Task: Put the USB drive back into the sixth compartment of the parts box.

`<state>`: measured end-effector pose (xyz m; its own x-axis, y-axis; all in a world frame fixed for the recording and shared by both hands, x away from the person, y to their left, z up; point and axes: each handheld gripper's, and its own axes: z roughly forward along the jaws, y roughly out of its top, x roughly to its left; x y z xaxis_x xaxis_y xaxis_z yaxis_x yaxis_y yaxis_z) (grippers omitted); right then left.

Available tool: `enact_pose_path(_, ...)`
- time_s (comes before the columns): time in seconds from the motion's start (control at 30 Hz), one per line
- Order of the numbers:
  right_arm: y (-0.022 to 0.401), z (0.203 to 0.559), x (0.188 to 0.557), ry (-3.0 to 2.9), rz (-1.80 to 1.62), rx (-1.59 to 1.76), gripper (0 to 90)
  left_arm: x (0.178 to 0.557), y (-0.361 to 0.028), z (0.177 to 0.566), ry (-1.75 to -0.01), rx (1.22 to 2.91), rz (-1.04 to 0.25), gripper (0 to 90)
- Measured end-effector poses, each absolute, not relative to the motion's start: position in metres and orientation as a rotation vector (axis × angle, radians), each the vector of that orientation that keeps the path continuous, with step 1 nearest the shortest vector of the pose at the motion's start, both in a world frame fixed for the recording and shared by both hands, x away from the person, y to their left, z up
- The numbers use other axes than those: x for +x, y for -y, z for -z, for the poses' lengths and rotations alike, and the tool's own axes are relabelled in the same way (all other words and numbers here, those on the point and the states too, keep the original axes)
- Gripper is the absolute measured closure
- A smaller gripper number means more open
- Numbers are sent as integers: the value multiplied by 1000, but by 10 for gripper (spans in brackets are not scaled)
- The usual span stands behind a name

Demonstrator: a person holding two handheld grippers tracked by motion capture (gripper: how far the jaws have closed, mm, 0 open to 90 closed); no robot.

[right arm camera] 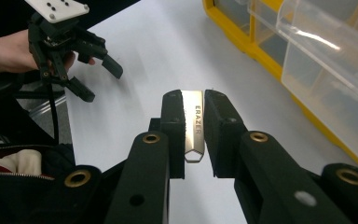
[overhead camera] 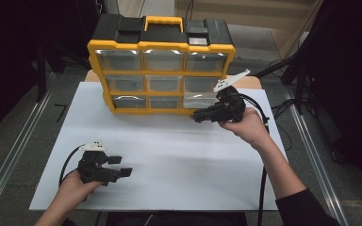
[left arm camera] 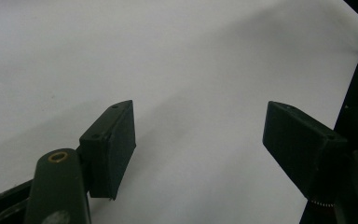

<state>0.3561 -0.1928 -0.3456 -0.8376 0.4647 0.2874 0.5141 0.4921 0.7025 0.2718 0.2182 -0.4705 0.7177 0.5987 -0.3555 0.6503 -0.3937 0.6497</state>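
A yellow and black organiser (overhead camera: 160, 66) with clear drawers stands at the back of the white table (overhead camera: 169, 155). Its bottom right drawer (overhead camera: 199, 100) is pulled out; that clear drawer (right arm camera: 326, 60) shows at the upper right of the right gripper view. My right gripper (overhead camera: 196, 116) hovers just in front of it, shut on a thin metal piece marked ERAZER (right arm camera: 194, 126). My left gripper (overhead camera: 120, 165) rests low at the near left, open, with nothing between its fingers (left arm camera: 112, 144). It also appears as the left gripper (right arm camera: 100, 79) in the right gripper view.
The organiser has a yellow carry handle (overhead camera: 163, 21) on top. A black cable (overhead camera: 263, 188) trails from the right gripper along the forearm. Dark floor and metal rails (overhead camera: 9, 155) flank the table. An open bag (right arm camera: 14, 163) lies at the lower left of the right gripper view.
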Motion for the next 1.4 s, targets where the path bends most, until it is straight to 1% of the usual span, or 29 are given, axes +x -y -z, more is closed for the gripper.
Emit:
enact_pose_path(0.6, 197, 307, 370, 2664, 1312, -874, 764, 272, -218, 471, -946, 2101, 82, 266)
enact_pose_path(0.87, 200, 295, 378, 2666, 1331, -880, 763, 272, -218, 471, -946, 2100, 82, 266)
enact_pose_path(1.4, 211, 274, 404, 2664, 1351, -1017, 763, 272, -219, 471, -945, 2100, 83, 266)
